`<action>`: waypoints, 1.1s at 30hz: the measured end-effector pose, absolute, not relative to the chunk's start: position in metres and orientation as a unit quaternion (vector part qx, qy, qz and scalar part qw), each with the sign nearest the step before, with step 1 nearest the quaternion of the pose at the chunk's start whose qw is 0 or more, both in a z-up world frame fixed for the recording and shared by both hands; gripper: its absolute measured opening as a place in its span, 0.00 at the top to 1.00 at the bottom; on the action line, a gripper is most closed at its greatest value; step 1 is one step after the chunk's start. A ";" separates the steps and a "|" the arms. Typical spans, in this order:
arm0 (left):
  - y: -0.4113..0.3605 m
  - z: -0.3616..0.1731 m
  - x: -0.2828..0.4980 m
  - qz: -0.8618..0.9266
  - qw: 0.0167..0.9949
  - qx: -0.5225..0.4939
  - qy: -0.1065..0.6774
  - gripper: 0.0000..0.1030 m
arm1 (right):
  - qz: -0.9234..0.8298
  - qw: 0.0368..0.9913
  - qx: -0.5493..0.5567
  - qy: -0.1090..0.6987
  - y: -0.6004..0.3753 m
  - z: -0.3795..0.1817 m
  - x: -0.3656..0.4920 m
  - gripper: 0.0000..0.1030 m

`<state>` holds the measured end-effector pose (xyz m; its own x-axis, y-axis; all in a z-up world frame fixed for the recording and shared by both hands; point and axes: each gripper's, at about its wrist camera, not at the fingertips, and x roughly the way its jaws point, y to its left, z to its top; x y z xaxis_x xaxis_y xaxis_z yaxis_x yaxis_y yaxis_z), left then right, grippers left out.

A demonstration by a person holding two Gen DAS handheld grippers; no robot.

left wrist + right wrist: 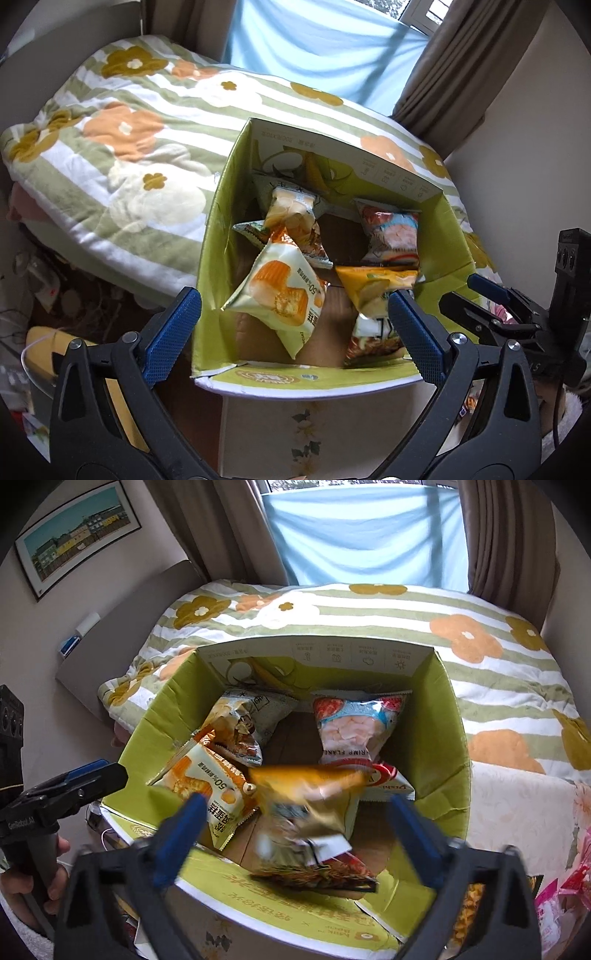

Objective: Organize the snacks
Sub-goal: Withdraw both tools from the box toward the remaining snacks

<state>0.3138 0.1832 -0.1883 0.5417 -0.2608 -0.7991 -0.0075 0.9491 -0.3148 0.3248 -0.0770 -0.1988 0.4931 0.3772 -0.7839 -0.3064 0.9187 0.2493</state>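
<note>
both tools, left tool [295, 328] and right tool [293, 834], gape wide over the green cardboard box [447, 738] of snack packets by the floral bed [110, 147]; only the right view shows a blurred orange packet [306, 794] loose between its fingers.

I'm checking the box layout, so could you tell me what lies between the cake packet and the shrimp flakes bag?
In the right wrist view, a blurred orange snack packet lies between the cake packet and the shrimp flakes bag.
</note>
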 end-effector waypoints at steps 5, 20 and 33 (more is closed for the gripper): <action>0.181 -0.185 0.303 -0.069 0.867 -0.139 0.473 0.02 | 0.202 0.860 0.029 0.467 -0.076 -0.201 0.315 0.00; 0.152 -0.161 0.287 -0.126 0.878 -0.101 0.451 0.02 | 0.144 0.881 0.051 0.447 -0.101 -0.177 0.280 0.00; 0.063 -0.147 0.271 -0.208 0.870 -0.054 0.444 0.02 | 0.053 0.902 0.069 0.423 -0.180 -0.159 0.233 0.00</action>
